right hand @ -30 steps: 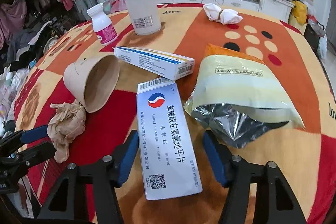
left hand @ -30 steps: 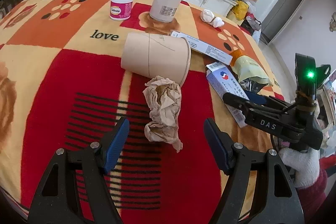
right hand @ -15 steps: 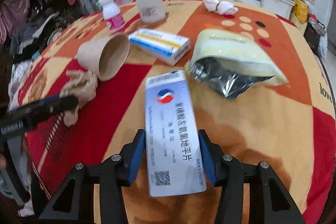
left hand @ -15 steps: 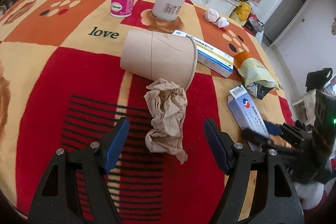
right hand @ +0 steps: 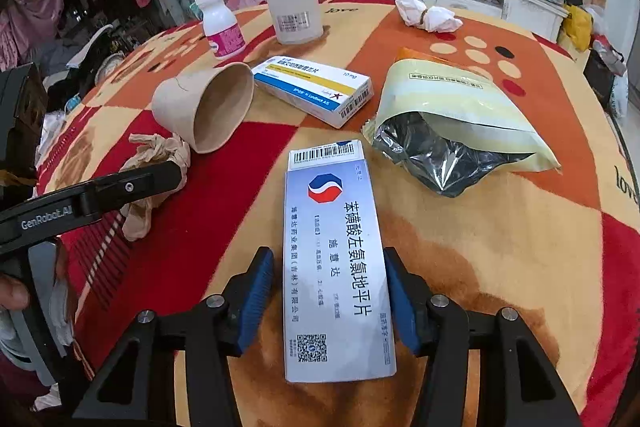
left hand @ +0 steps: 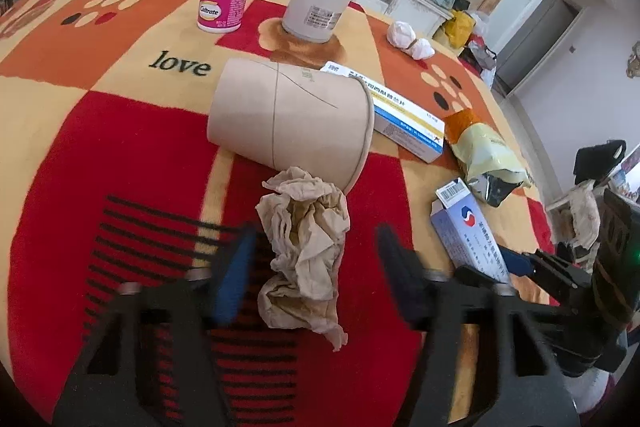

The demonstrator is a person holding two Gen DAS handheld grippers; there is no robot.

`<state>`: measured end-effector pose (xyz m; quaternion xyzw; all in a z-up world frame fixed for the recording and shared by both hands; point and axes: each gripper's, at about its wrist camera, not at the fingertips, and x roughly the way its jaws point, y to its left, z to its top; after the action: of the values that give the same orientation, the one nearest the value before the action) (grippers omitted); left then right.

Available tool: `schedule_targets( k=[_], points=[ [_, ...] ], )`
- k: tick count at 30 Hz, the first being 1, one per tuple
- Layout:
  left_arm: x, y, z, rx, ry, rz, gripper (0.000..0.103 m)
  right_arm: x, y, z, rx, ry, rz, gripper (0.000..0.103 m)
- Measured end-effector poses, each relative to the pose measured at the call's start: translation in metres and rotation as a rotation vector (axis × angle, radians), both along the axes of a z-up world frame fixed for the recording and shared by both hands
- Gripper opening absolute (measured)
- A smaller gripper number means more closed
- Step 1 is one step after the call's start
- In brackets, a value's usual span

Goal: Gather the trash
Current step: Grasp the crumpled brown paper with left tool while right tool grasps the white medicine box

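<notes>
Crumpled brown tissue point(left hand: 306, 251) lies on the table point(left hand: 120, 163) at lower centre of the left wrist view, just below the rim of a tipped paper cup point(left hand: 292, 119). Left hand-held gripper point(left hand: 316, 267): jaws closing around the tissue, blurred, pads not yet pressing. Right hand-held gripper point(right hand: 326, 301): clenched on a blue-white medicine box point(right hand: 336, 259), bottom centre of the right wrist view. Torn foil pouch point(right hand: 456, 123) lies upper right of that box.
</notes>
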<state>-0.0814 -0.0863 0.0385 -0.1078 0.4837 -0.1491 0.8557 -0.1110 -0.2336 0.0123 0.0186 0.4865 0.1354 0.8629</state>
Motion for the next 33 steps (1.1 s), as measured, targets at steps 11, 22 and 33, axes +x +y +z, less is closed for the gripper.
schedule_targets(
  k=[11,22,33],
  points=[
    [-0.029,-0.012,0.015,0.0,-0.04,-0.06,0.024,-0.016,-0.009,0.013,0.01,-0.043,-0.007,0.045],
    [-0.054,-0.042,0.032,0.015,-0.087,-0.114,0.024,-0.043,-0.028,0.03,0.035,-0.082,-0.042,0.045],
    [-0.067,-0.089,0.038,0.041,-0.106,-0.191,0.024,-0.066,-0.066,0.031,0.042,-0.083,-0.112,0.045]
  ],
)
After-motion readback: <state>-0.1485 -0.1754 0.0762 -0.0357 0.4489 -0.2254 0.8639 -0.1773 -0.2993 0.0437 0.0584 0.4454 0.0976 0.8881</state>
